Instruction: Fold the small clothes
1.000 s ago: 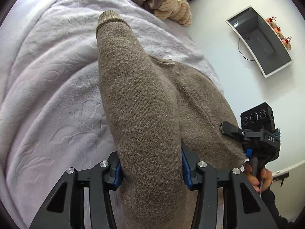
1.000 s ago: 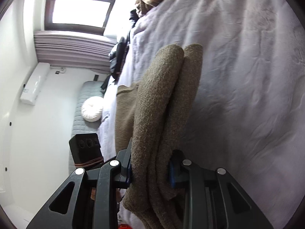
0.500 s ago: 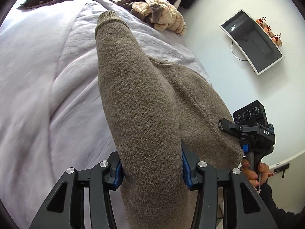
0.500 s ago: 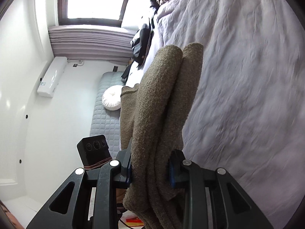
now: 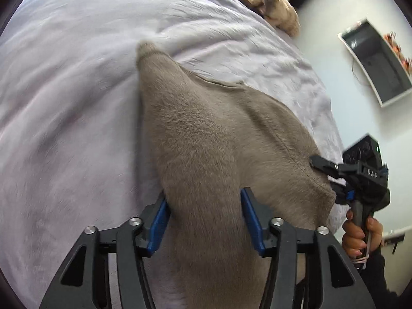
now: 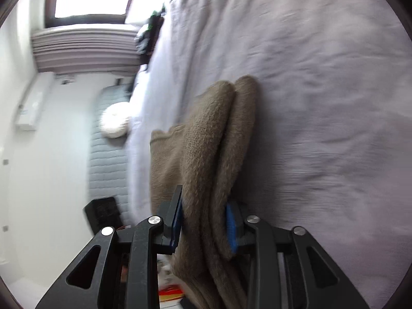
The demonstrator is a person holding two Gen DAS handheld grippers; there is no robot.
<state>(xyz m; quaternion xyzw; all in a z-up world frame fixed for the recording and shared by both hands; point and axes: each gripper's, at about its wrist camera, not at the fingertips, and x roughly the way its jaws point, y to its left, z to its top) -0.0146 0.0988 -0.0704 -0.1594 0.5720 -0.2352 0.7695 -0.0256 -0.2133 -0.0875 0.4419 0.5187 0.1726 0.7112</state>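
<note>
- Left gripper (image 5: 204, 220): clamping a thick fold of the brown knit sweater (image 5: 206, 139) between blue pads (image 5: 157, 222), fabric filling the whole gap and spilling down past the fingers toward the lens.
- Right gripper (image 6: 204, 221): pinching a doubled edge of the same sweater (image 6: 206, 154), two rolled layers lying side by side between its blue pads (image 6: 231, 225).
- Sweater: hanging stretched between the two grippers above the pale lilac bedspread (image 5: 64, 103) — a narrow cuffed end pointing away from the left camera, the wider body spreading toward the right gripper (image 5: 332, 177).
- Contact with the bedspread: possibly touching at the far end, not confirmable because of motion blur in both views.
- Right gripper seen from the left wrist view: gripping the sweater's lower corner, handle wrapped by the person's right hand (image 5: 359, 234).
- Left gripper seen from the right wrist view: showing only as a dark blurred block (image 6: 103, 213) beside the sweater's left edge.
- Pile of tan and striped clothes (image 5: 265, 2): lying at the far edge of the bed, well apart from the held sweater.
- Surroundings: wall-mounted screen (image 5: 376, 64) showing on the white wall in the left view; window (image 6: 90, 0) and round white cushion (image 6: 116, 122) showing in the right view — all blurred.
</note>
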